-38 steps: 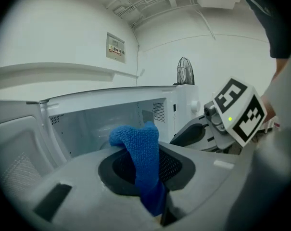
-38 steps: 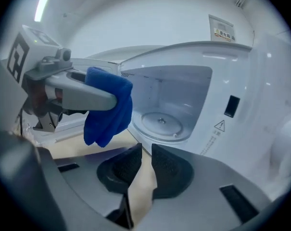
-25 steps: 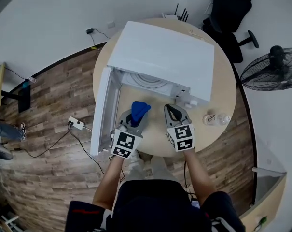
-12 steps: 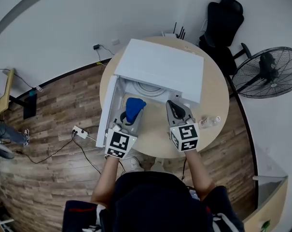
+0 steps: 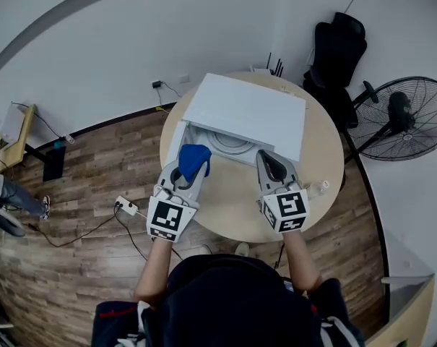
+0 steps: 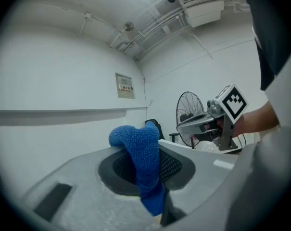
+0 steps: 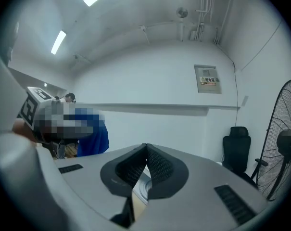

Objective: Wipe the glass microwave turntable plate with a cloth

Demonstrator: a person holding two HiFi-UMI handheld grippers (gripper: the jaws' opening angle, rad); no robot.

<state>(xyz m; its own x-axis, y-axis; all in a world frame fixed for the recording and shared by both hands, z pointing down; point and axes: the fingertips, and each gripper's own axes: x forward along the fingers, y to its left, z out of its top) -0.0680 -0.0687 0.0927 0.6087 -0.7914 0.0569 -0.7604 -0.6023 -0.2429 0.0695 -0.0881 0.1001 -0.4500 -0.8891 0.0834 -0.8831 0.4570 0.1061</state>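
The glass turntable plate (image 5: pixel 229 142) lies inside the white microwave (image 5: pixel 247 113) on the round table (image 5: pixel 326 147), seen through the open front. My left gripper (image 5: pixel 192 163) hangs before the opening, shut on a blue cloth (image 5: pixel 194 159). In the left gripper view the cloth (image 6: pixel 141 153) drapes over and down between the jaws and hides their tips. My right gripper (image 5: pixel 270 163) is to its right, level with it, shut with nothing in it. Its pads meet in the right gripper view (image 7: pixel 145 150). Neither gripper touches the plate.
The microwave door (image 5: pixel 172 147) stands swung open at the left. A clear bottle (image 5: pixel 316 187) lies on the table's right side. A standing fan (image 5: pixel 399 118) and a black chair (image 5: pixel 339 45) are beyond the table. A power strip (image 5: pixel 128 206) lies on the wooden floor.
Both grippers have risen together in front of the microwave and now point level. The cloth stays pinched in the left one and the right one stays shut.
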